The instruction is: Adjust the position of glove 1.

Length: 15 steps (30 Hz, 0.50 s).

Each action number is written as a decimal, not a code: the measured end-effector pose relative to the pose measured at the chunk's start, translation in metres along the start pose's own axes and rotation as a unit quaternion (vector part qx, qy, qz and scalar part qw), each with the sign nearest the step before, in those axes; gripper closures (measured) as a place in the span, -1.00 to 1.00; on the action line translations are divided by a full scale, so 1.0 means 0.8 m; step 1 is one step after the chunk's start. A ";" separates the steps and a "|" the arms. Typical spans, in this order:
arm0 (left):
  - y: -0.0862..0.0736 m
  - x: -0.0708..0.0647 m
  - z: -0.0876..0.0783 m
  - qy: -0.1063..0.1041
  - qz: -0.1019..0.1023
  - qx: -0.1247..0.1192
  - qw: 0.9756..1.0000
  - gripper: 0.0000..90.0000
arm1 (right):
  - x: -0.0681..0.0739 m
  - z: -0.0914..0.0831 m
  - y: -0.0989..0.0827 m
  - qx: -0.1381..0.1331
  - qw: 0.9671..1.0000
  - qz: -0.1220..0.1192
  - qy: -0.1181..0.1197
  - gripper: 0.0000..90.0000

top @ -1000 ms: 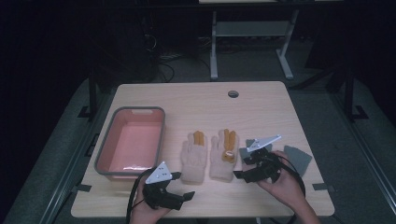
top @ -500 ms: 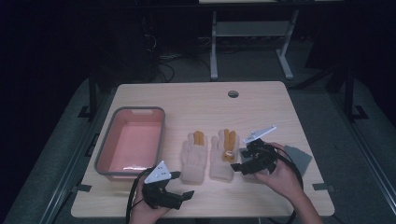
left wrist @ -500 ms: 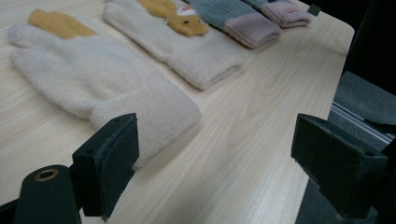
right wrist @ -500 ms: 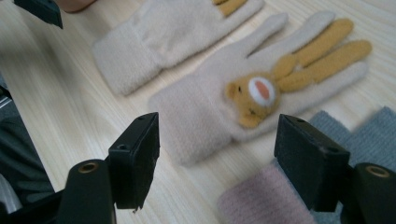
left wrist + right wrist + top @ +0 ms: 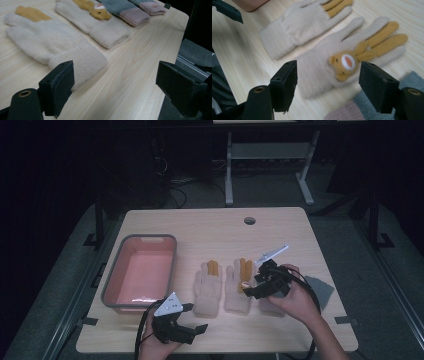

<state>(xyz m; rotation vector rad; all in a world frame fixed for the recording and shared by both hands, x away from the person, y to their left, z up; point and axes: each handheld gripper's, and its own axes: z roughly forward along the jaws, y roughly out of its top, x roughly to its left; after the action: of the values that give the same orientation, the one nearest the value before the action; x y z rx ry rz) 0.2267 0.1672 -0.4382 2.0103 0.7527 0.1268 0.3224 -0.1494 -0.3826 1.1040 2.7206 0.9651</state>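
Pale wood table (image 5: 210, 227) stood in a dark room, with a metal-legged bench on the floor behind it. Two cream gloves lay side by side near the front edge: the left glove (image 5: 207, 287) flat with orange fingers, and the right glove (image 5: 239, 285), bearing a small orange animal face (clearest in the right gripper view). The right gripper (image 5: 252, 290) hovered over the right glove's cuff side, jaws wide apart and holding nothing, the glove (image 5: 342, 63) lying between them on the wood. A grey-and-pink glove (image 5: 320, 287) lay just beside, partly hidden under the person's right hand (image 5: 295, 297). The left gripper (image 5: 195, 320) rested near the table's front edge, jaws spread wide and empty, close to the left glove's cuff (image 5: 80, 60). A pink tub (image 5: 142, 272) sat well to the left, clear of both.
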 end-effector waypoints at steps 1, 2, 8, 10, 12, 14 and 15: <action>0.000 0.000 0.000 0.000 0.000 0.000 1.000 -0.66 | -0.001 0.000 0.002 0.001 1.000 -0.001 0.000 -0.31; 0.000 0.000 0.000 -0.001 0.000 -0.001 1.000 -0.66 | 0.000 0.001 0.004 0.001 1.000 0.000 0.001 -0.31; 0.000 0.002 -0.001 0.000 0.000 0.004 1.000 -0.66 | -0.001 0.008 0.016 0.009 1.000 -0.006 0.002 -0.31; 0.000 0.002 -0.002 0.001 0.005 0.005 1.000 -0.66 | -0.003 0.013 0.019 0.012 1.000 -0.009 0.002 -0.31; 0.000 0.002 -0.001 0.001 0.001 0.001 1.000 -0.66 | -0.003 0.017 0.022 0.018 1.000 -0.007 0.001 -0.31; 0.000 0.003 0.000 0.000 -0.001 0.001 1.000 -0.66 | -0.005 0.022 0.024 0.023 1.000 -0.010 0.000 -0.31; 0.000 0.002 0.000 -0.001 -0.002 0.001 1.000 -0.66 | -0.007 0.027 0.025 0.028 1.000 -0.010 0.000 -0.31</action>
<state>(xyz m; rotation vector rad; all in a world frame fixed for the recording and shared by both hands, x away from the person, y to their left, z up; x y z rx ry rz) 0.2283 0.1683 -0.4386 2.0096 0.7559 0.1227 0.3443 -0.1303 -0.3897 1.0831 2.7691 0.8909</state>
